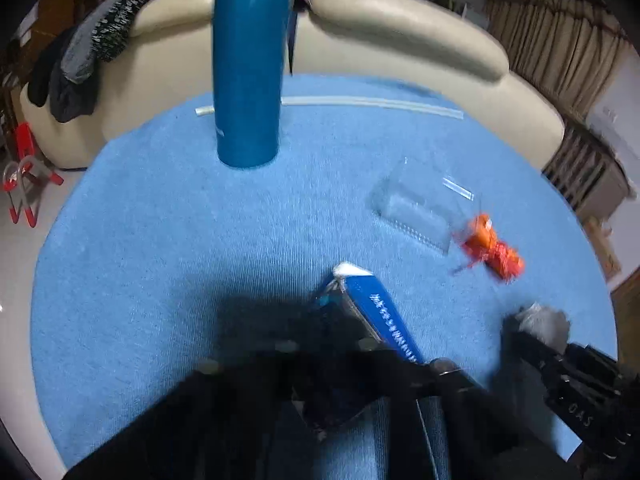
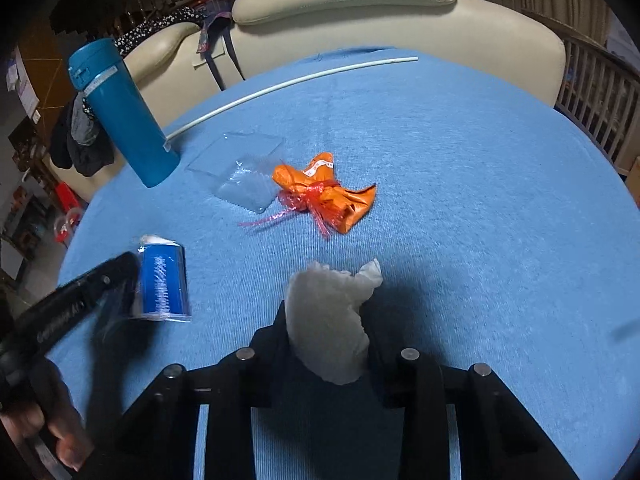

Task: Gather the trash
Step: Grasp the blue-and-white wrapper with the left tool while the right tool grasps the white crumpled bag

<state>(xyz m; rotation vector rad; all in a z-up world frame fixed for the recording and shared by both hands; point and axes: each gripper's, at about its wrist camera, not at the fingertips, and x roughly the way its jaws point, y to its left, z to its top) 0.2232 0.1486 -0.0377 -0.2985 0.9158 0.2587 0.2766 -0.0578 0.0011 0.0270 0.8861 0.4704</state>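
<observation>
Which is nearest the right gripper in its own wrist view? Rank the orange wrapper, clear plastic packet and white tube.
1. Orange wrapper: just ahead of the right gripper.
2. Clear plastic packet: ahead, left.
3. White tube: far edge of the table.

- Dim indoor light; the blue surface (image 1: 160,220) is evenly lit, the room behind murky.
- Dark shadows pool at 6 o'clock under each claw.
- Left view smears the orange wrapper (image 1: 490,248) at 3 o'clock.
- Fisheye bends the sofa (image 2: 360,0); corners go black.
</observation>
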